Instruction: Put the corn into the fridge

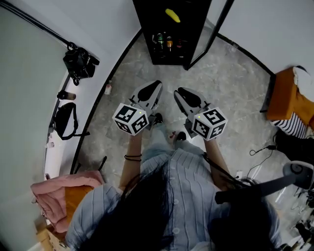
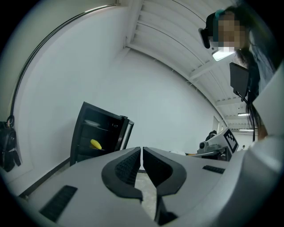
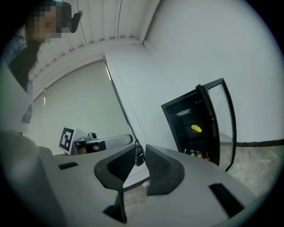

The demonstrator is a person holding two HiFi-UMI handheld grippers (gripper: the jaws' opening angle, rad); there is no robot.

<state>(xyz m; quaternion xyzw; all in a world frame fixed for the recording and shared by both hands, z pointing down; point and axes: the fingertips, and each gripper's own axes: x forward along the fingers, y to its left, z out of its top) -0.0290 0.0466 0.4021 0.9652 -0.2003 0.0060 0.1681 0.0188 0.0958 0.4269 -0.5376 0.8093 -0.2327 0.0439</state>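
Left gripper (image 2: 142,155) has ribbed black jaws together, right gripper (image 3: 140,162) has them slightly apart, both empty, and the oblong yellow corn (image 1: 172,15) lies on a shelf inside the open black fridge (image 1: 145,34).

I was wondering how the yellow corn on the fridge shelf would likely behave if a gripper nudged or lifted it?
The corn looks rounded and lies on its side in the fridge, so a nudge would probably roll it. Its plain, even yellow hints at a plastic toy: likely stiff, light, perhaps slippery to grip.
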